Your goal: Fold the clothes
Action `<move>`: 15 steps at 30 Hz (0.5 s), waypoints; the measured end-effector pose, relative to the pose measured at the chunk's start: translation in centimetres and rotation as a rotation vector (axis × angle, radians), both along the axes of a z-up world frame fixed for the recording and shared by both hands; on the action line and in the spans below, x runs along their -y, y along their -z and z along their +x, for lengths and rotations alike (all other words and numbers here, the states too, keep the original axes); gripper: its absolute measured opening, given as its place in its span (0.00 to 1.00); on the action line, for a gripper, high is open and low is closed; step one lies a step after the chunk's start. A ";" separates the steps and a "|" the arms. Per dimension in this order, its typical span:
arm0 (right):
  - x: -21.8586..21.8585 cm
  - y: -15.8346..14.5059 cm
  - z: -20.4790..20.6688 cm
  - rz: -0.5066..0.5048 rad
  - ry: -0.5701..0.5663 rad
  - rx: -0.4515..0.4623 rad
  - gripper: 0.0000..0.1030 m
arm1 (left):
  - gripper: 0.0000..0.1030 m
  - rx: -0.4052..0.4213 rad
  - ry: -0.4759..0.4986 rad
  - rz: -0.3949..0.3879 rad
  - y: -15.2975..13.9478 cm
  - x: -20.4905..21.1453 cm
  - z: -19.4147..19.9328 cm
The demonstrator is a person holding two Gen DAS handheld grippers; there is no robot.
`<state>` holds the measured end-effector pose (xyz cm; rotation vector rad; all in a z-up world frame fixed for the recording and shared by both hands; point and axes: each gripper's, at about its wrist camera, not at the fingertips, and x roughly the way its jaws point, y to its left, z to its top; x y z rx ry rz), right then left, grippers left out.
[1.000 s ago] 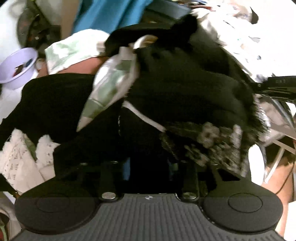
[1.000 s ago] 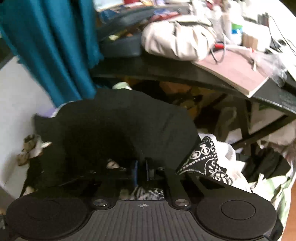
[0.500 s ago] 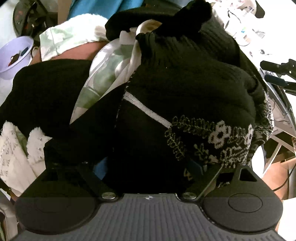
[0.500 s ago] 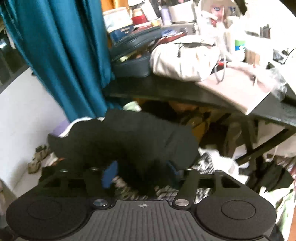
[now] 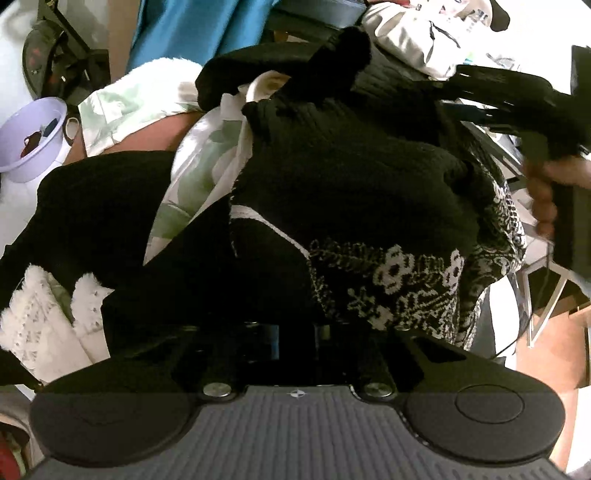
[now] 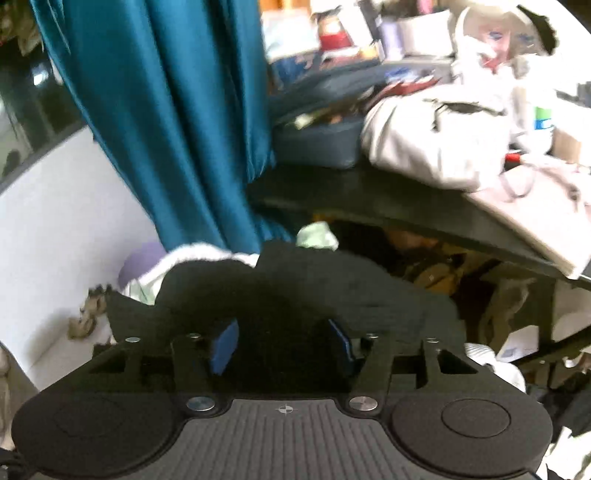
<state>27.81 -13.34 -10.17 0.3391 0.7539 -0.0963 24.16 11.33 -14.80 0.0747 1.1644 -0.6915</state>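
Only the left view shows the black knit sweater with its white pattern, heaped on the pile, where the left claw has just pinched it, while the right claw, half open and blurry, grips nothing

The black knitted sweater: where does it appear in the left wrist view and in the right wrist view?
Left wrist view: the black knitted sweater fills the centre, its white-patterned hem at lower right.
Right wrist view: it is the dark mound at lower centre, beyond the blue pads.
Shared landmark: the teal curtain, behind the clothes in both.
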 end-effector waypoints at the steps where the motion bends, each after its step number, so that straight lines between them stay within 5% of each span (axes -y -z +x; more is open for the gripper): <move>1: -0.1 0.4 0.7 -0.006 0.003 -0.016 0.59 | 0.15 0.007 0.000 0.012 0.0 0.2 0.1; 3: -0.1 0.4 1.2 -0.001 0.018 -0.023 0.46 | 0.15 0.033 0.003 0.041 -0.3 0.5 -0.1; 4: -0.1 -0.3 0.8 0.012 0.017 -0.004 0.14 | 0.15 0.051 0.006 0.054 -0.6 0.6 -0.2; 5: 0.1 -1.3 0.0 0.024 0.025 0.028 0.07 | 0.15 0.064 0.005 0.064 -0.9 0.6 -0.3; 11: 3.3 -8.1 -10.7 -0.006 0.369 0.252 0.06 | 0.15 0.092 -0.016 0.083 -1.9 -0.2 -0.4; 15: 5.1 -8.4 -19.9 -0.013 0.623 0.197 0.06 | 0.15 0.097 -0.027 0.069 -2.1 -0.4 -0.9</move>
